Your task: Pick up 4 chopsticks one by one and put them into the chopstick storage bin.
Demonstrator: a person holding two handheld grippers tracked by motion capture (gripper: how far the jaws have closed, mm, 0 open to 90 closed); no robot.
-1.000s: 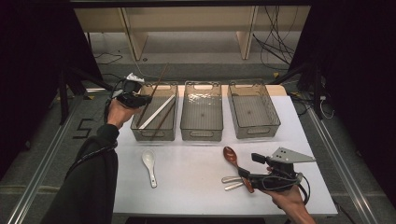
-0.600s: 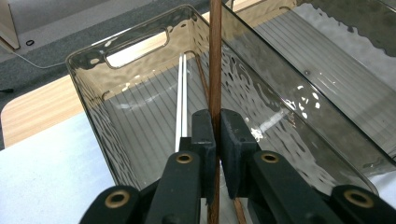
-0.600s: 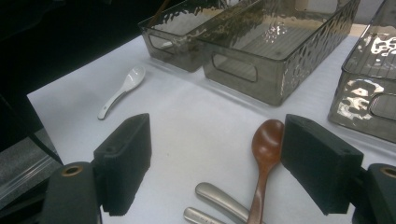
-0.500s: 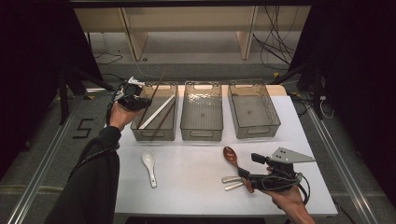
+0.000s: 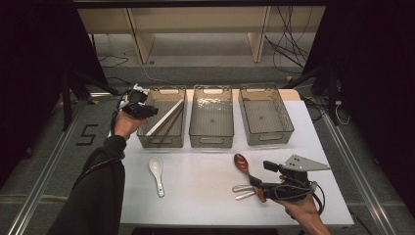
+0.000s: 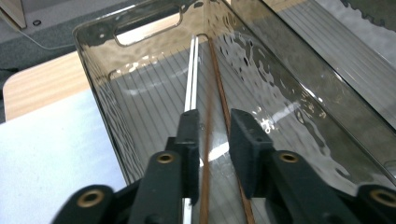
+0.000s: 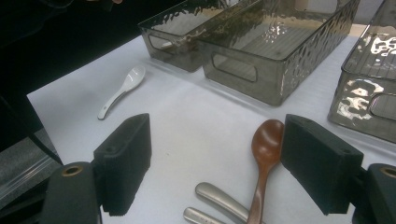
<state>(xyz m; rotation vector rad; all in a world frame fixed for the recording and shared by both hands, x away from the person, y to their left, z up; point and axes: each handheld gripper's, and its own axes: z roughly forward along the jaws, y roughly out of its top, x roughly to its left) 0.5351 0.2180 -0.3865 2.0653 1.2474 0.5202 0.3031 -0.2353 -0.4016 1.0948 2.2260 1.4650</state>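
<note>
High view: chopsticks lie in the left bin; both grippers, left and right, are released, while three spoons appear still unsorted on the table.

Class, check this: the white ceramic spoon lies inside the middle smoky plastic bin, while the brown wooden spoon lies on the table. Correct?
Not quite. The high view shows the white ceramic spoon on the white table, in front of the left smoky plastic bin. The brown wooden spoon is on the table.

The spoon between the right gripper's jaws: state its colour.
Reddish brown, like polished wood. The spoon shows best in the right gripper view.
</note>
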